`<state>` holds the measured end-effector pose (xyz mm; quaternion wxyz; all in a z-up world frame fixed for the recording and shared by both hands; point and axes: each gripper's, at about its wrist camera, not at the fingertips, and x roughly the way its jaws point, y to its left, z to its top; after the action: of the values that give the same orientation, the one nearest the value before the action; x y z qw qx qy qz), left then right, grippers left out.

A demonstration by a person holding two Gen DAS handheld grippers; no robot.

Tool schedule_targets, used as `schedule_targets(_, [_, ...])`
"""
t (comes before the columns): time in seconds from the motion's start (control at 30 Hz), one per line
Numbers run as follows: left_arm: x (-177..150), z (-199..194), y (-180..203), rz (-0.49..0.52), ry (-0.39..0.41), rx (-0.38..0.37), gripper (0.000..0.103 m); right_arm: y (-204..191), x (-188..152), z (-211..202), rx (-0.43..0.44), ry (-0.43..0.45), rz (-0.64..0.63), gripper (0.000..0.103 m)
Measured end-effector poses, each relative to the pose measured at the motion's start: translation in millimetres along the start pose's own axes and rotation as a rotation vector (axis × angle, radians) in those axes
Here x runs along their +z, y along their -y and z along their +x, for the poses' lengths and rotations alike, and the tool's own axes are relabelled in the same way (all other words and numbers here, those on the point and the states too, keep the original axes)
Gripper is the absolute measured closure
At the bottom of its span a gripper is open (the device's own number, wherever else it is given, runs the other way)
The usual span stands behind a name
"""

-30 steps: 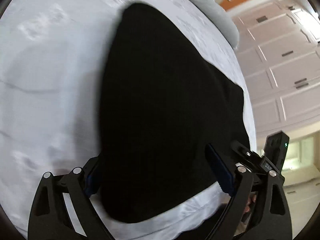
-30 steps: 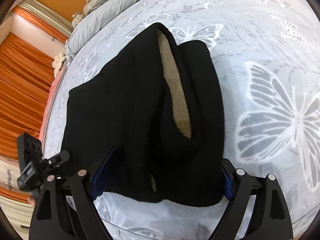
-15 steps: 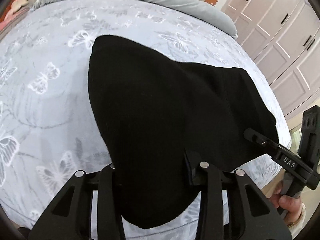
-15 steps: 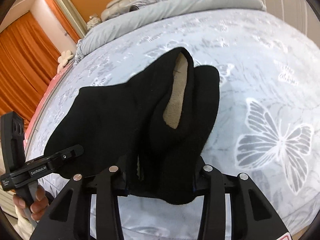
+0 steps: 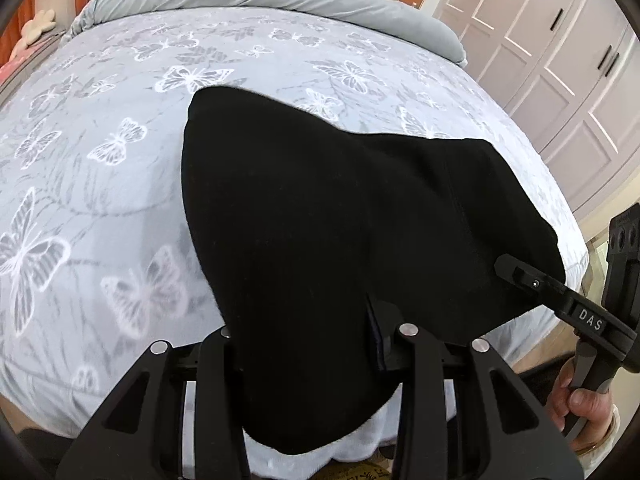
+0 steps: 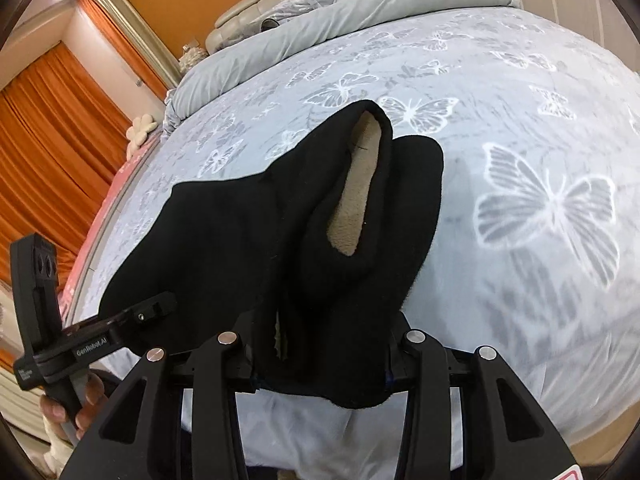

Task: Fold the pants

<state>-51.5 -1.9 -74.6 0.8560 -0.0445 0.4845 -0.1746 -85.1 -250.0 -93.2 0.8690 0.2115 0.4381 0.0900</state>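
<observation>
We see the left gripper [image 5: 308, 344] clamped on the near edge of the black pants [image 5: 340, 220], the right gripper [image 6: 320, 344] likewise; the cloth stretches away from both across the butterfly-print bed [image 5: 100, 160].

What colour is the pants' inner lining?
Beige lining inside black pants; clearest in the right wrist view.

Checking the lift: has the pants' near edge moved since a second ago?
Yes. The pants near edge has risen off the bed, pinched in both grippers.
</observation>
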Motion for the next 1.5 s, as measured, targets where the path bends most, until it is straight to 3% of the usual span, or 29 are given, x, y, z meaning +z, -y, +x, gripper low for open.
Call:
schedule_targets(0.17, [-8,-32,7,0.009,0.044,-0.017,0.067,-17,-18,-28,0.046,0.011,-0.007,0.064])
schedule_targets(0.27, [7,-56,11,0.03,0.097,-0.027,0.068,-36,-7,-48,0.062,0.044,-0.059,0.064])
schedule_targets(0.43, [67,-94,22,0.092,0.212,-0.014,0.068,-68,47,-75,0.089,0.146,-0.17,0.064])
schedule_targets(0.7, [170,-136,23,0.163,0.437,0.033,0.067,-97,183,-70,0.134,0.323,-0.259,0.064])
schedule_targets(0.9, [253,-70,4,0.185,0.491,0.087,0.065,-69,268,12,0.148,0.306,-0.187,0.064])
schedule_targets(1.07, [281,61,-30,0.171,0.394,0.133,0.065,-15,289,139,0.096,0.182,-0.117,0.062])
schedule_targets(1.13, [274,126,-48,0.153,0.304,0.166,0.065,8,283,187,0.057,0.098,-0.087,0.058])
schedule_targets(1.17, [268,152,-55,0.152,0.256,0.179,0.059,18,276,210,0.022,0.043,-0.077,0.048])
schedule_targets(1.2, [255,175,-62,0.158,0.243,0.212,0.045,32,266,227,0.0,-0.004,-0.056,0.037])
schedule_targets(1.23, [243,179,-64,0.168,0.272,0.233,0.039,42,260,228,0.042,0.001,-0.032,0.036])
schedule_targets(1.27, [235,175,-66,0.171,0.304,0.243,0.025,48,257,223,0.065,0.008,-0.013,0.03])
schedule_targets(1.3, [229,169,-67,0.169,0.309,0.251,0.005,51,260,212,0.019,-0.024,-0.007,0.024])
schedule_targets(1.37, [221,147,-68,0.174,0.296,0.309,0.005,49,262,181,-0.039,-0.003,-0.004,0.024])
schedule_targets(1.43, [212,118,-68,0.206,0.304,0.359,0.005,45,254,145,-0.103,0.077,0.009,0.023])
schedule_targets(1.5, [209,92,-72,0.175,0.296,0.418,0.005,32,242,108,-0.142,0.147,-0.008,0.025])
